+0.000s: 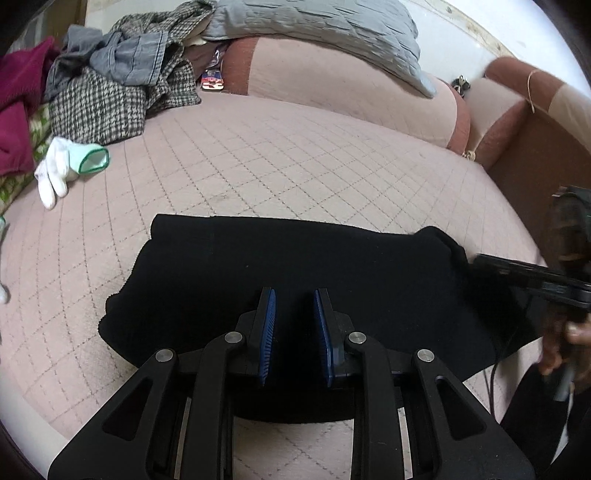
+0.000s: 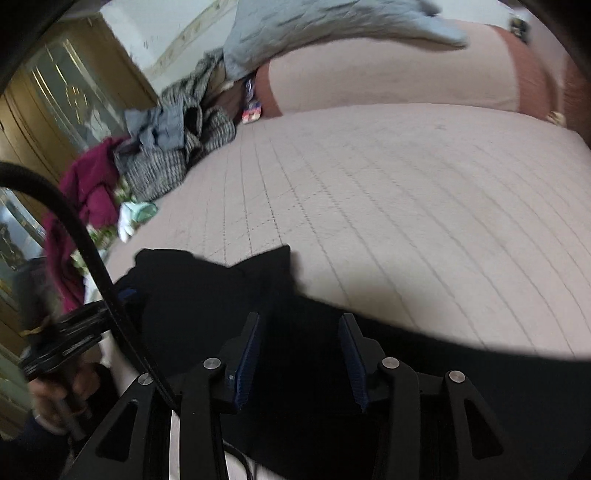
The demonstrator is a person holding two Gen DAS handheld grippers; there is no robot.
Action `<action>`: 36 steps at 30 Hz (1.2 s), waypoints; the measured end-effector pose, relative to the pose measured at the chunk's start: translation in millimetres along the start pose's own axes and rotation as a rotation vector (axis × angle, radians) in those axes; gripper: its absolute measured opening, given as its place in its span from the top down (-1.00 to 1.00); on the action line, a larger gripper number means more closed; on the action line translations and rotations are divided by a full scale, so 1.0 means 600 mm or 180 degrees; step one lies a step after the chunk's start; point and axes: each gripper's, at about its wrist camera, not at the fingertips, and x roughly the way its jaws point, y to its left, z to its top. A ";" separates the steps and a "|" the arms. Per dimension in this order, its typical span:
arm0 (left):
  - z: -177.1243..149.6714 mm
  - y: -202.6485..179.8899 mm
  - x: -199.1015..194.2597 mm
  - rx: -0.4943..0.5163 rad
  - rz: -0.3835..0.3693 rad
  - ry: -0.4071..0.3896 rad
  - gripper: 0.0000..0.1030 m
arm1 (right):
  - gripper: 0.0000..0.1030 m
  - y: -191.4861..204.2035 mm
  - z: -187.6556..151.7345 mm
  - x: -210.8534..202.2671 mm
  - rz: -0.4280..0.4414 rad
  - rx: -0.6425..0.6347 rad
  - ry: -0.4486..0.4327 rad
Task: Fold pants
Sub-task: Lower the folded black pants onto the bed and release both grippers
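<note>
The black pants (image 1: 295, 258) lie folded into a flat, roughly rectangular bundle on the pink quilted bed (image 1: 295, 166). My left gripper (image 1: 294, 295) hovers over the near edge of the bundle, blue pads apart with only a narrow gap and nothing pinched between them. In the same view my right gripper (image 1: 532, 277) comes in from the right, at the bundle's right end, with a hand behind it. In the blurred right wrist view the right gripper (image 2: 300, 319) stands open above the pants (image 2: 207, 288), its jaws wider and empty. The left gripper (image 2: 62, 332) shows at the left edge there.
A heap of clothes (image 1: 110, 81) fills the far left corner, with a white glove and sock (image 1: 59, 170) in front of it. A grey pillow (image 1: 317, 29) rests on the padded headboard (image 1: 332, 85). A black cable (image 2: 74, 229) arcs across the right wrist view.
</note>
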 end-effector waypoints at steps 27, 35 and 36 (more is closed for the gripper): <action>0.007 -0.070 -0.016 0.0274 0.0188 -0.0151 0.59 | 0.27 -0.023 -0.041 -0.139 -0.0243 0.0023 -0.0296; 0.012 -0.155 0.001 0.0502 -0.0106 -0.0059 0.59 | 0.14 -0.137 -0.132 -0.246 -0.0612 0.0476 -0.0396; 0.013 -0.167 0.008 0.0519 -0.0173 -0.0015 0.59 | 0.14 -0.150 -0.146 -0.258 -0.0684 0.0528 -0.0393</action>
